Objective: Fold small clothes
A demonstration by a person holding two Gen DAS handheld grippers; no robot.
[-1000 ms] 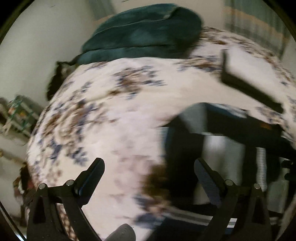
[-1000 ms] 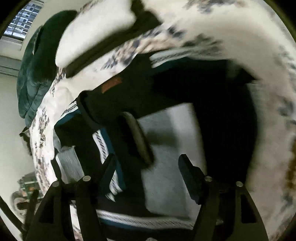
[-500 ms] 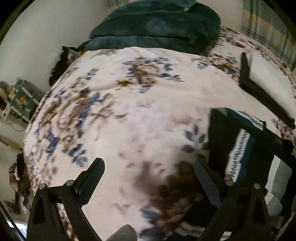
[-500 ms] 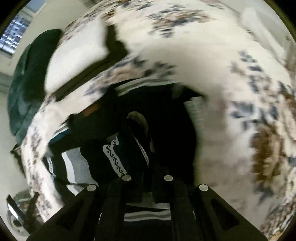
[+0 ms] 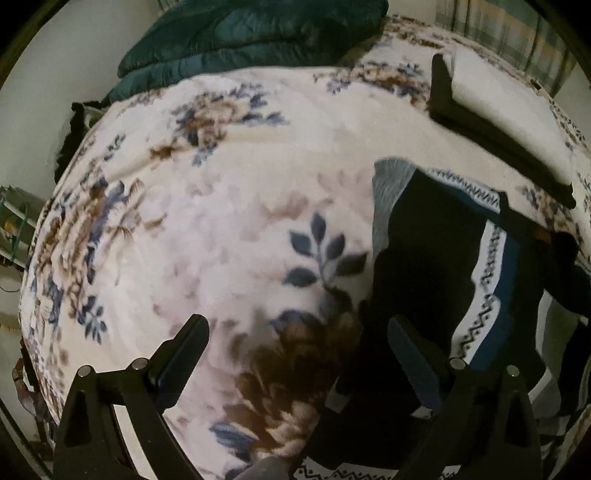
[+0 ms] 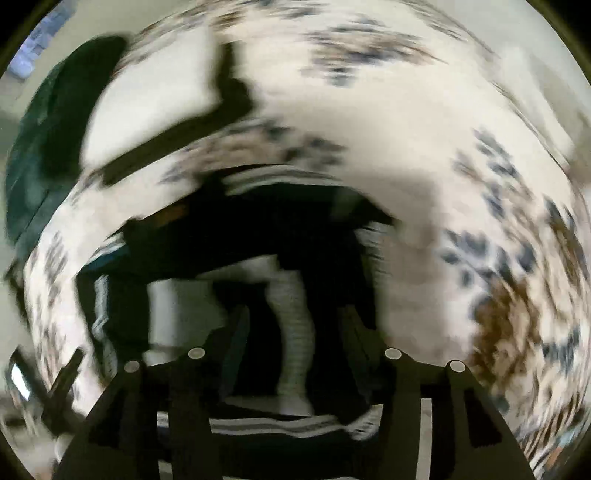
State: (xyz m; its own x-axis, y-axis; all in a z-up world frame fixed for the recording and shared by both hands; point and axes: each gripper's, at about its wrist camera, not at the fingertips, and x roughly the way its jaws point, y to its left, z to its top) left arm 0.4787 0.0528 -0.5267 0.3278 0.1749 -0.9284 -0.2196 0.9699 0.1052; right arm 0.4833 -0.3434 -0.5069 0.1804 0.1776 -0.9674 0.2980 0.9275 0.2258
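The dark striped garment (image 5: 436, 258) lies rumpled on the flowery blanket (image 5: 221, 221), at about three o'clock in the left view. It looks only partly folded. The left gripper (image 5: 295, 350) is wide and empty. The right gripper (image 6: 295, 332) is opening right over the cloth; the blur hides any touch.

A dark green quilt (image 5: 255, 33) lies bunched at the far end of the floral bedspread (image 5: 221, 206), below a plaid curtain (image 5: 509, 33)
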